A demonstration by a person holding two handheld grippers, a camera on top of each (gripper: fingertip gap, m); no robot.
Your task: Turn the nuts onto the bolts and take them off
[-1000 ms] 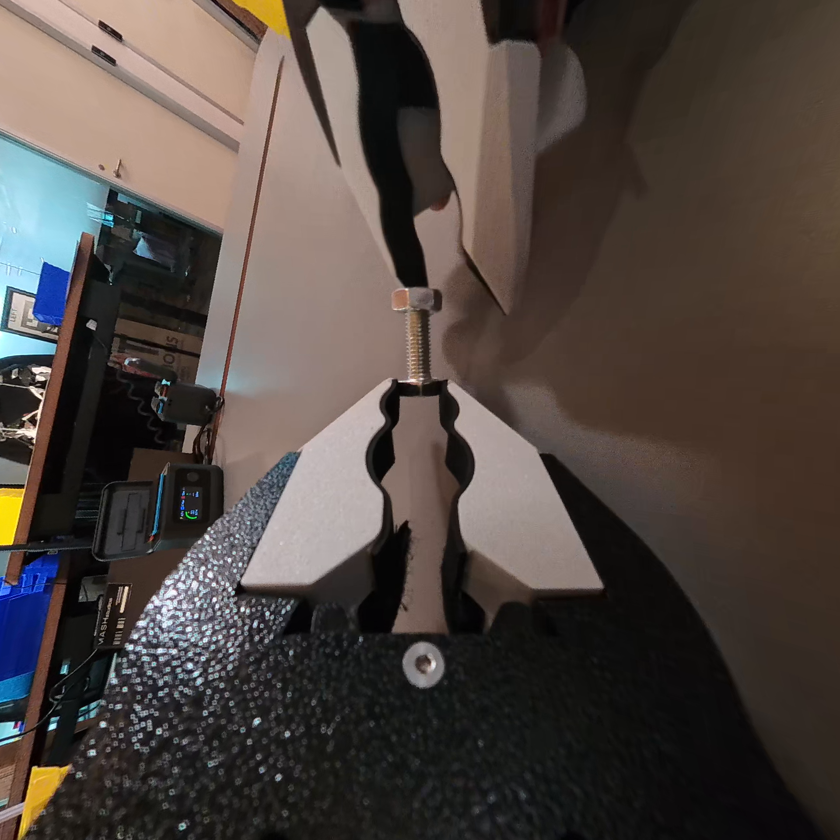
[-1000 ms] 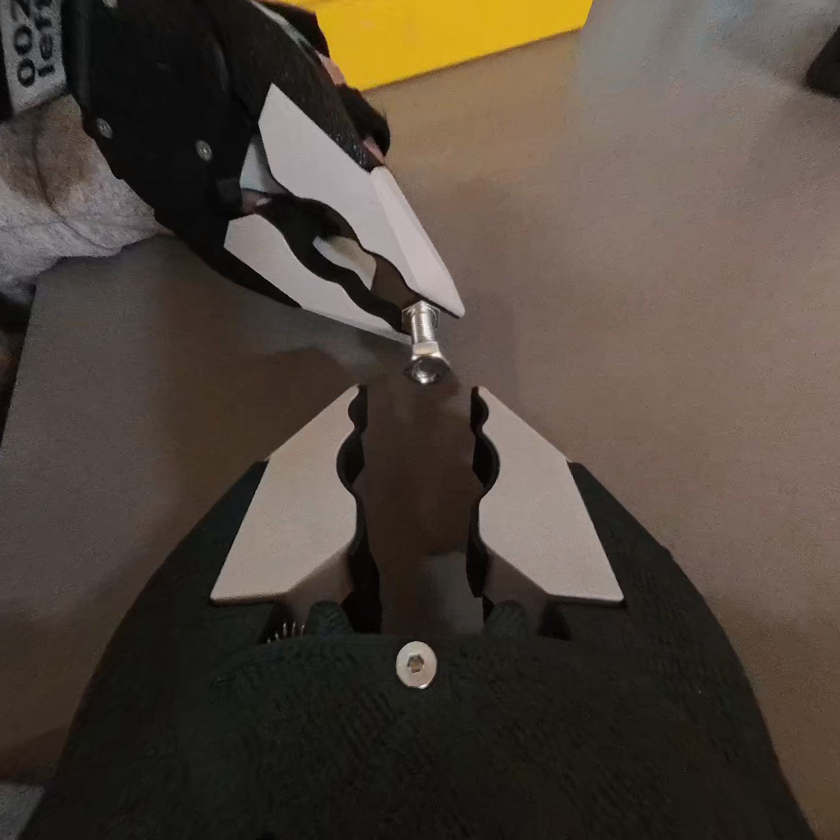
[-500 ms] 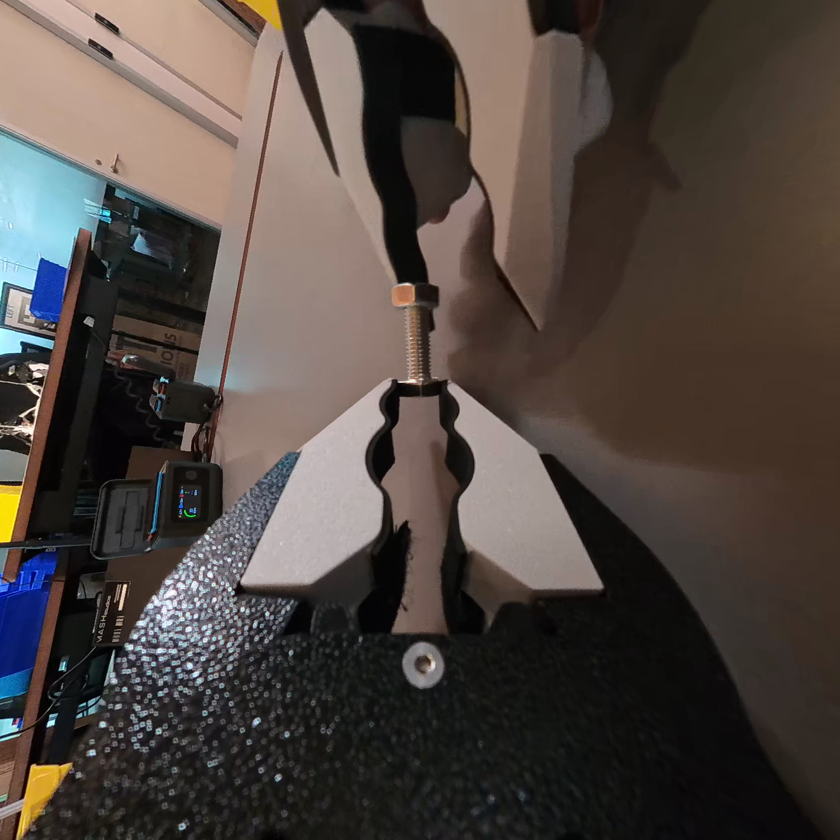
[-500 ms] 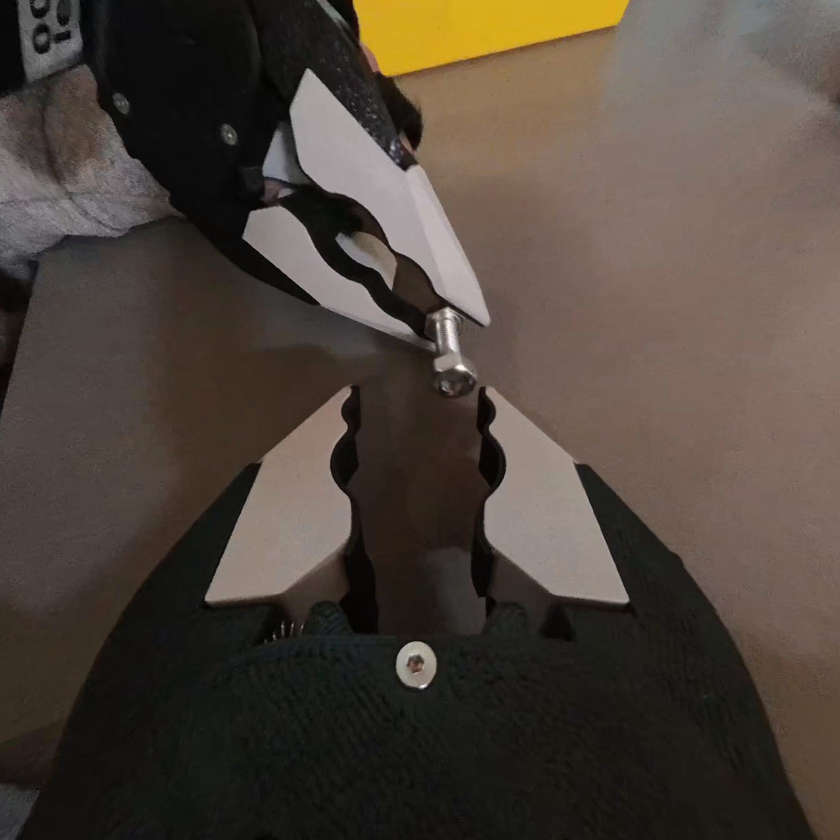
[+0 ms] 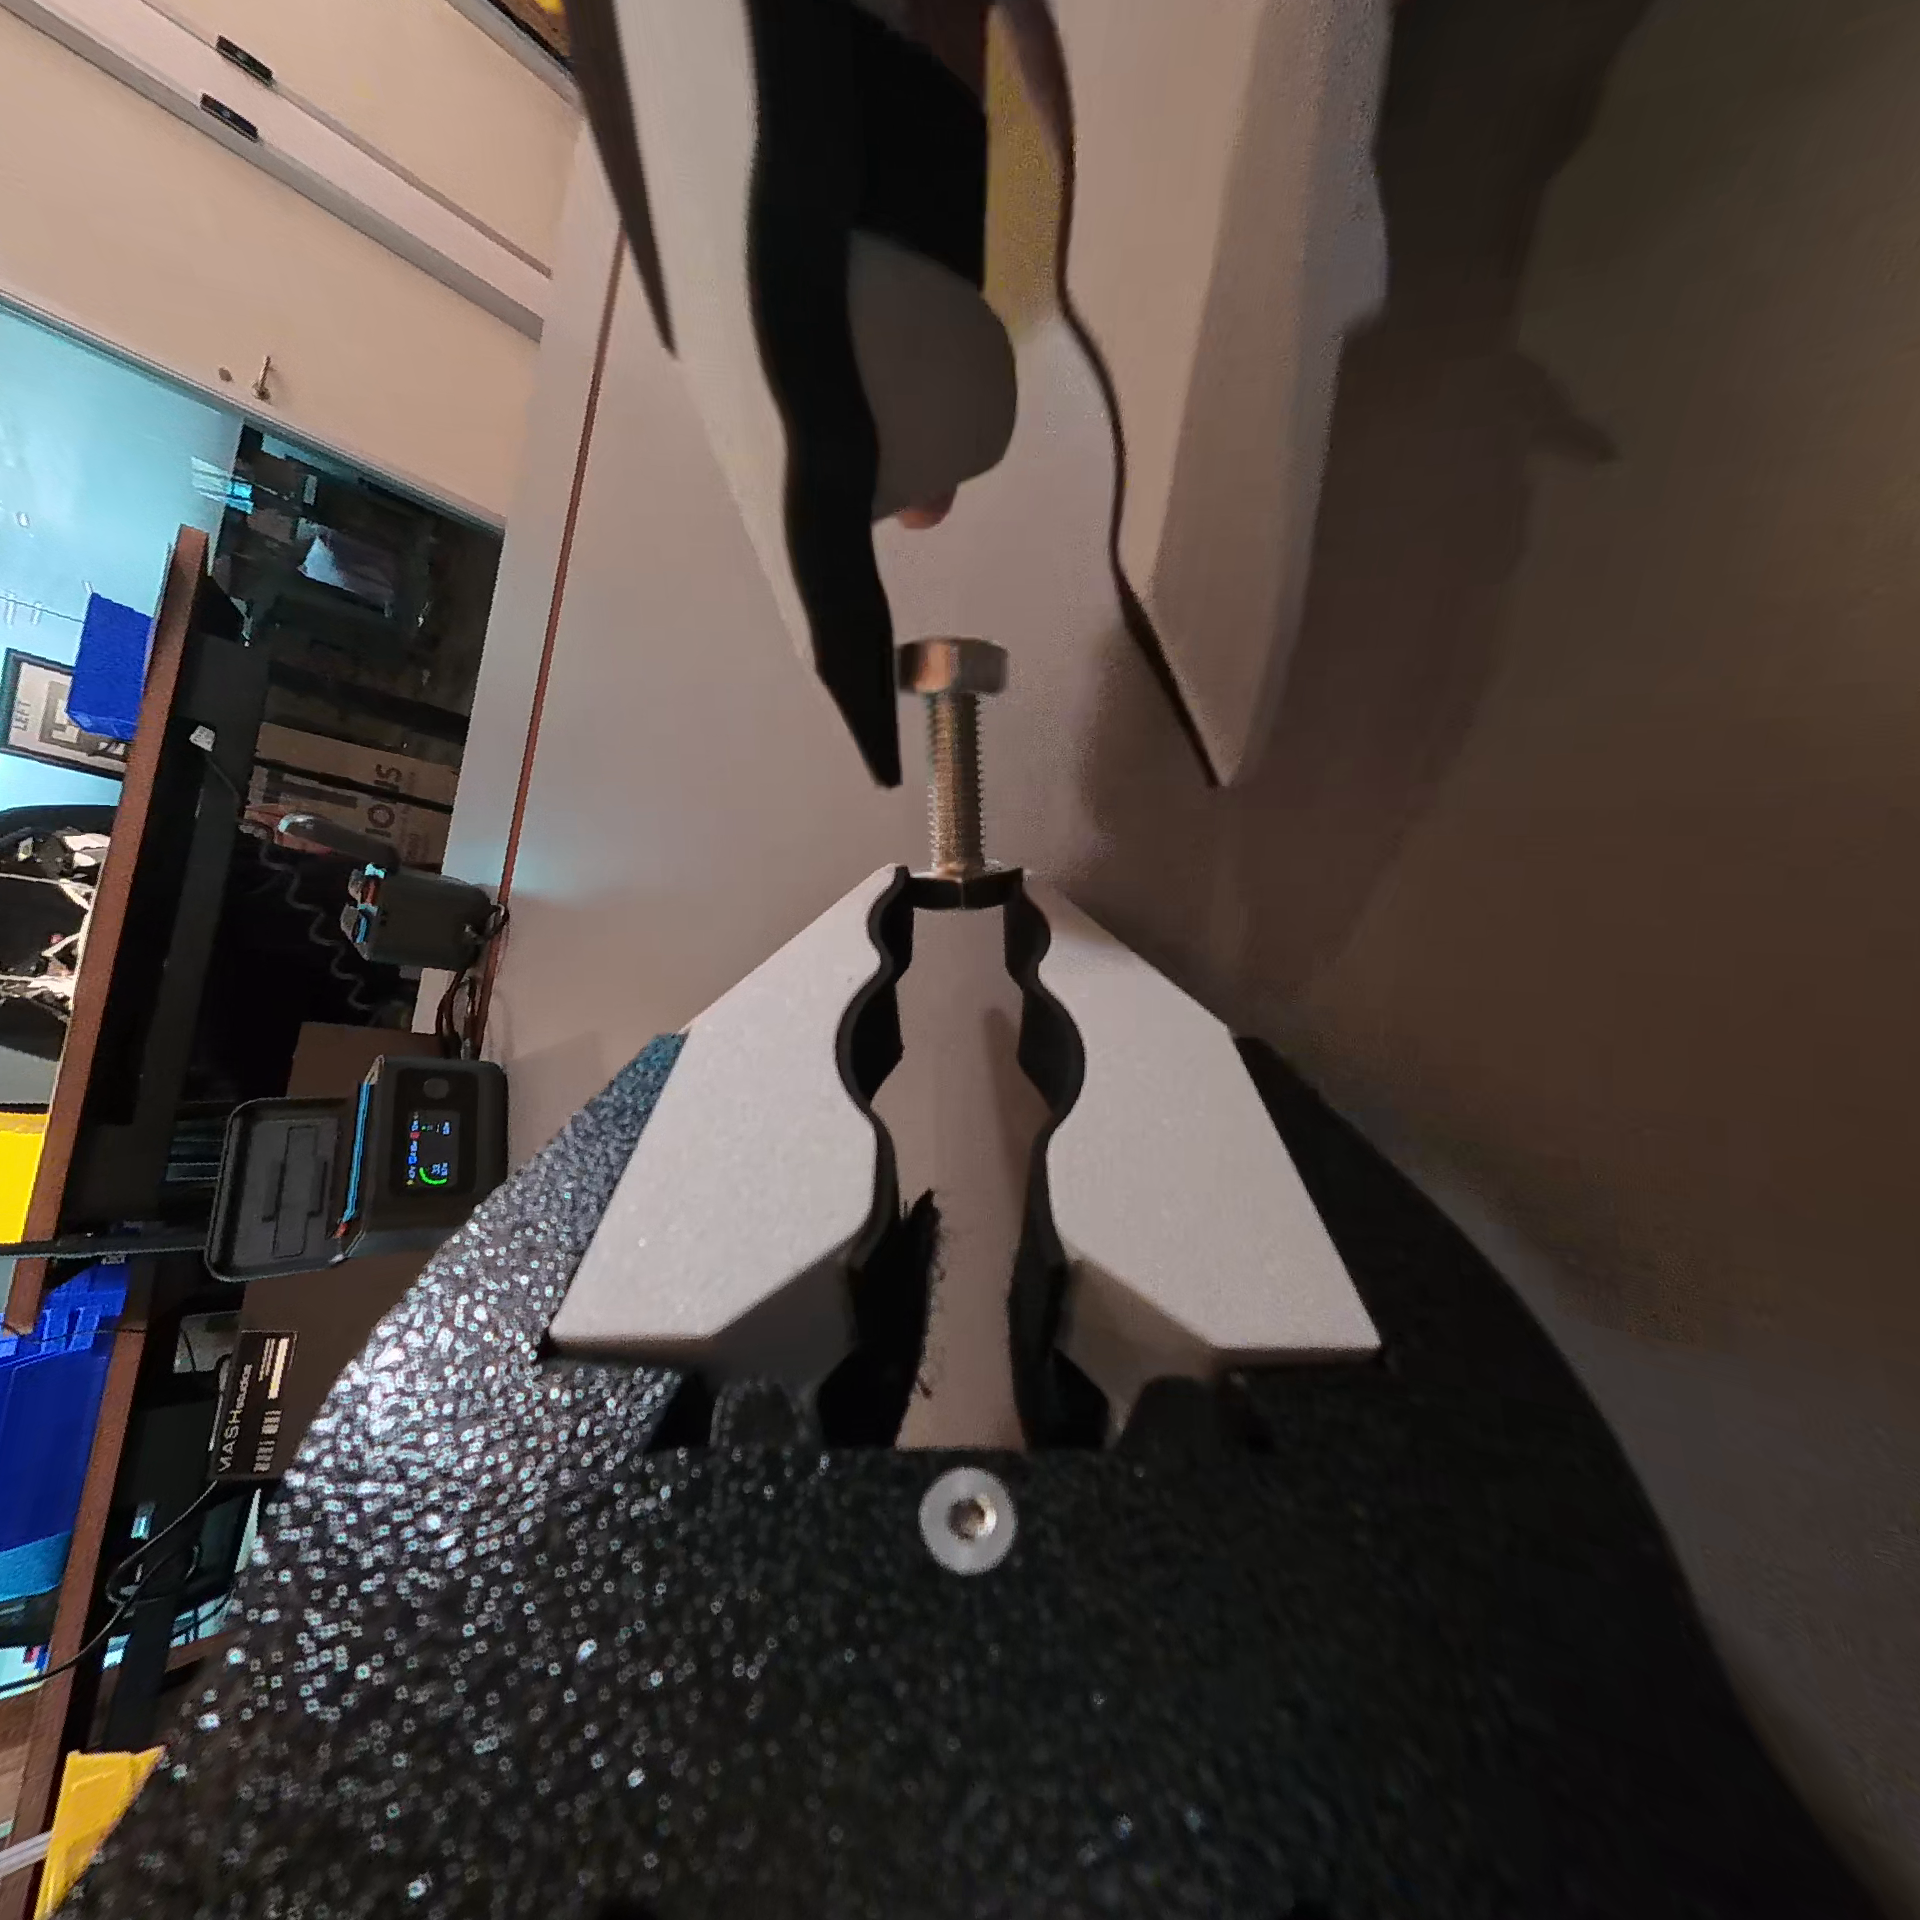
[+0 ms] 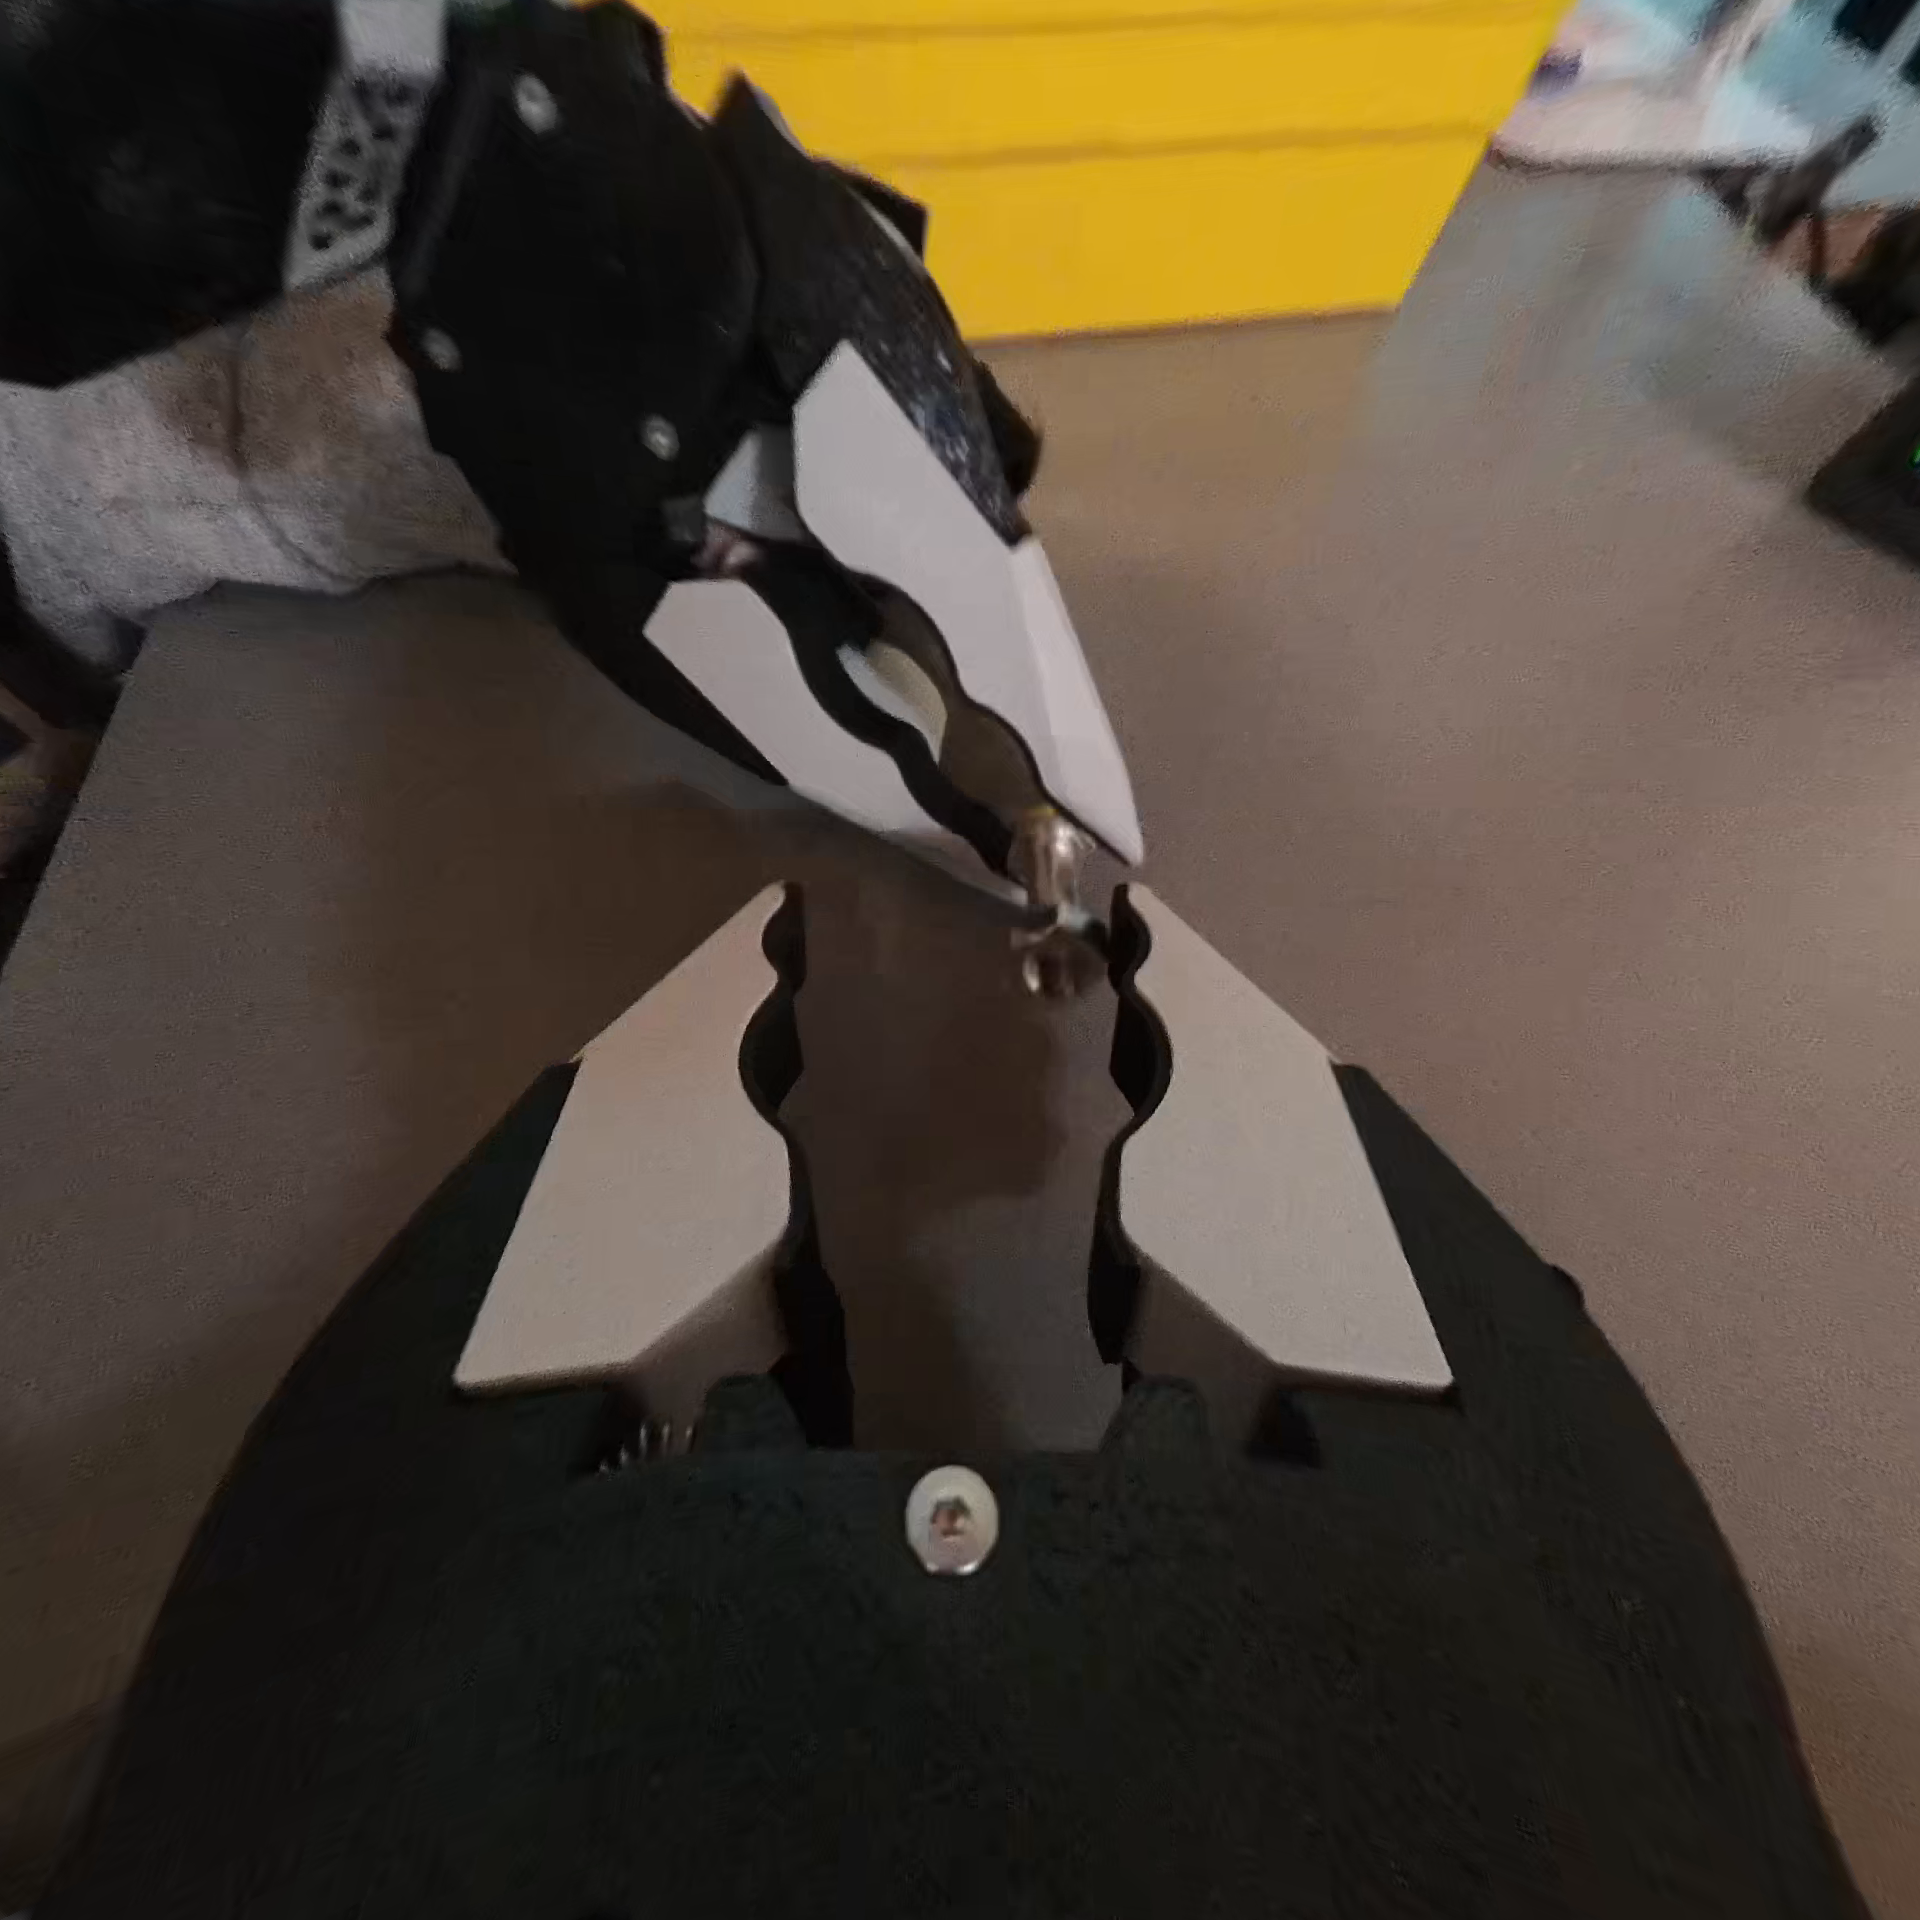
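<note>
Left wrist view: the left claw is pinched narrow on what looks like the nut, right at its tips, and the bolt sticks straight out from there with its hex head at the far end. The right claw comes in from above, spread wide around the head, one finger just beside it, not gripping yet. So my guess is the nut's threaded on near the shank's tip and the turning is mid-way; can't tell which direction. Right wrist view: it's blurry, but the right claw is wide open with the bolt close against its right finger. The bench below is bare brown, lots of room all round; a yellow bin sits well back, so nothing crowds the twisting.
</note>
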